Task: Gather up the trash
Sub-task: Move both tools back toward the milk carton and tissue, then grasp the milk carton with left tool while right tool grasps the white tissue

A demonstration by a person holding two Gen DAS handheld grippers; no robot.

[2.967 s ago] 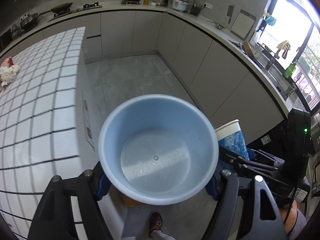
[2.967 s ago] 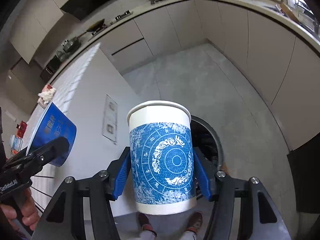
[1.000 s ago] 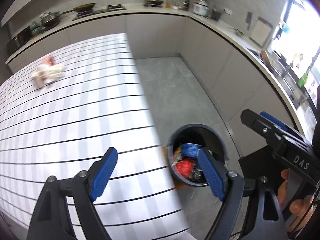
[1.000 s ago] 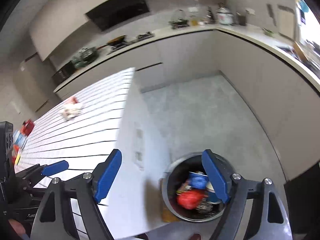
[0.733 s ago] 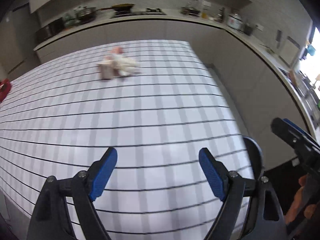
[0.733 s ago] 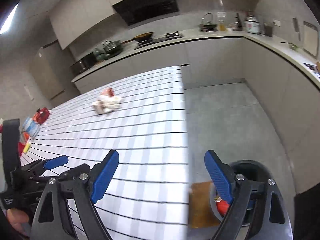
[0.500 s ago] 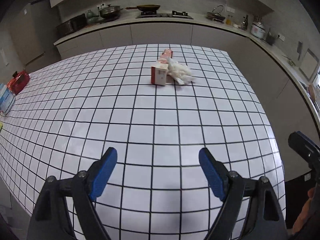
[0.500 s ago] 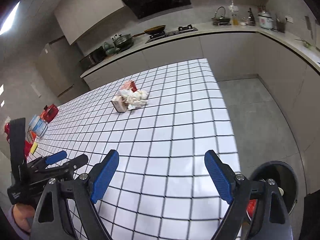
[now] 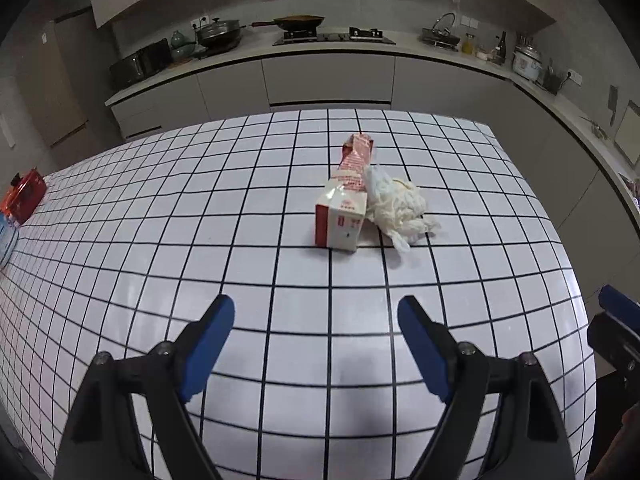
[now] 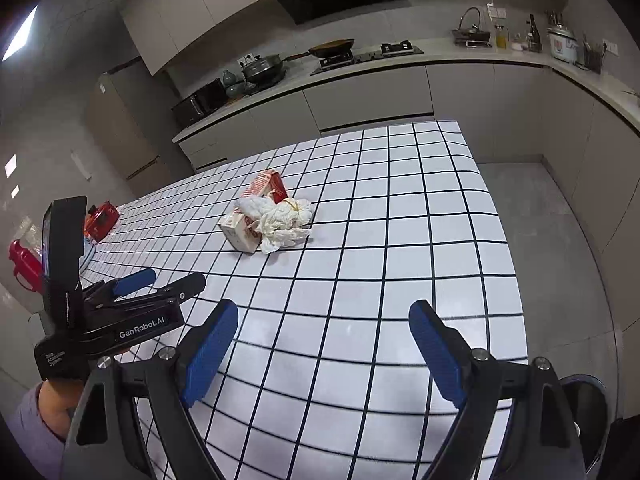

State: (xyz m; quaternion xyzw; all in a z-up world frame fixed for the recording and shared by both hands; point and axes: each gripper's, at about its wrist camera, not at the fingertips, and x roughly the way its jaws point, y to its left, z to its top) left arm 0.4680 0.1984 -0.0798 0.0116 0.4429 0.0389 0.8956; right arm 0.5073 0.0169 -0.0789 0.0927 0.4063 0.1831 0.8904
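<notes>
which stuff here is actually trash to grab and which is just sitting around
For the job:
- carton, lying on its side on the tiled table
- crumpled white wad, touching the carton
- bin, on the floor by the table's corner
- left gripper and right gripper, both open and empty

Just lying about:
- red items at the table's far edge
- pans on the back counter

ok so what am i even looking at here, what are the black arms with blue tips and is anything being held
Those are handheld grippers, one in each of a person's hands, each carrying a camera that looks out along its two blue-padded fingers. One picture comes from the left gripper, the other from the right gripper. Both are open and hold nothing. They hover over a white tiled counter. On it lie a red and white carton and a crumpled white tissue wad touching it. The dark trash bin stands on the floor beside the counter.
</notes>
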